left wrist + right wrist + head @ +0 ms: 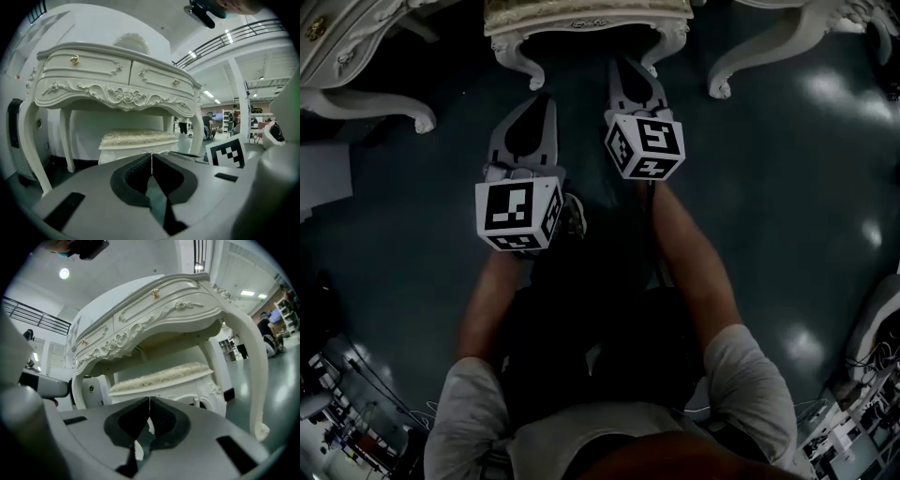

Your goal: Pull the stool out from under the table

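The white carved stool (581, 17) with a cream cushion stands under the ornate white table, between the table legs (389, 105). My left gripper (536, 101) hovers above the floor just in front of the stool's left leg (525, 64), jaws shut and empty. Close before the stool's front, between its two front legs, my right gripper (634, 67) is also shut on nothing. In the left gripper view the stool (138, 139) sits beneath the drawered table (117, 79), ahead of the shut left gripper (151, 157). The right gripper view shows the stool (164, 377) close beyond the shut right gripper (149, 404).
Another curved table leg (759, 52) stands to the right of the stool. Cables and equipment (342, 389) lie on the dark glossy floor at the lower left and lower right. People (206, 125) are far off in the hall.
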